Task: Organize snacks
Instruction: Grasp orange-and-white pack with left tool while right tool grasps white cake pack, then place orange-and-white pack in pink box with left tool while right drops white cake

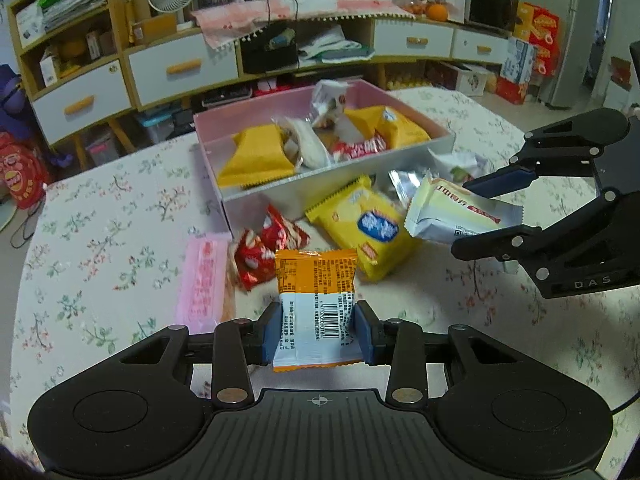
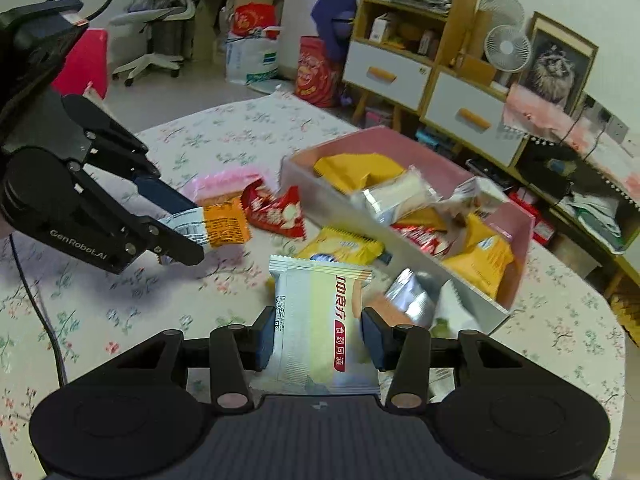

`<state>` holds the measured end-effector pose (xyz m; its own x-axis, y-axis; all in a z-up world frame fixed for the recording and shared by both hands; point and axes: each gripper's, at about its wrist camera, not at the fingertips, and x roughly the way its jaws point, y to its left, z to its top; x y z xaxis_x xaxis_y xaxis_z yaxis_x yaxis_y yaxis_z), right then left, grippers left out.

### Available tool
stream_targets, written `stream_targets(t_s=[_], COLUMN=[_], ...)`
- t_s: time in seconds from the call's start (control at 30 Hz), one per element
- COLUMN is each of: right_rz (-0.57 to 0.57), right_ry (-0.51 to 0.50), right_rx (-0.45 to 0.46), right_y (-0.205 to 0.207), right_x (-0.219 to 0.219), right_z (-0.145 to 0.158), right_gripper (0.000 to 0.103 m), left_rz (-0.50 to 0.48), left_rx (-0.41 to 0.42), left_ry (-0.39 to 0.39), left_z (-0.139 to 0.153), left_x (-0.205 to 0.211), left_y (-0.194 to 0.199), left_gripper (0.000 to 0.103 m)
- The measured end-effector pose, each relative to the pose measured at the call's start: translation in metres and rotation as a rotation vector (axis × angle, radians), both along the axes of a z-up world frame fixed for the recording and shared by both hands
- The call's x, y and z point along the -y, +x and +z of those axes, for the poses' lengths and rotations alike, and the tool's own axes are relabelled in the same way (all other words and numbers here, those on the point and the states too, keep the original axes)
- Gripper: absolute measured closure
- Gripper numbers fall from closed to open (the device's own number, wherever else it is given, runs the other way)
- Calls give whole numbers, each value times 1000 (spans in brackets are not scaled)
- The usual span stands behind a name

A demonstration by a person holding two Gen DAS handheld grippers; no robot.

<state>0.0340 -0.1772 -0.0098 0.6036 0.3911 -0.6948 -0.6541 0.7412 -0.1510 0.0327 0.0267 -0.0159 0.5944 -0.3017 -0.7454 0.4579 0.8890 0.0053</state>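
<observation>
The left claw is closed on an orange pack, its blue pads pressing the pack's white lower half from both sides, so the pack stands between the fingers and juts forward above the table. The back faces the camera: small print on orange above, a barcode on white below. The right claw likewise pinches a white pack by its sides; this one is pale with a yellow band and a red strip of characters, its crimped top edge pointing away. Its lower end is hidden behind the claw's body. Beyond the claws, loose on the flowered cloth, lie a pink pack, two red packs and a yellow pack, all near the box. The box's near wall is grey and its inside pink; it holds more yellow, red and white packs, partly blurred and overlapping, so their count is unclear.
</observation>
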Motion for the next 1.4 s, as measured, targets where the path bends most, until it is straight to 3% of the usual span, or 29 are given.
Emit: stream_targets(t_s=[0.4, 0.67, 1.07, 1.4], right_rz=[-120, -217, -353, -444], right_ry=[29, 109, 204, 303], right_rx=[55, 45, 30, -27], right_y=[28, 51, 89, 115], right_x=[-2, 3, 9, 22], right_z=[17, 23, 16, 1], right_gripper=[89, 89, 89, 89], left_rz=[62, 111, 112, 104], left_rx=[27, 38, 26, -27], left_ry=[-31, -65, -73, -51], left_z=[20, 30, 21, -3], left_x=[7, 13, 30, 39], left_y=[27, 50, 100, 144], left_gripper=[67, 67, 67, 67])
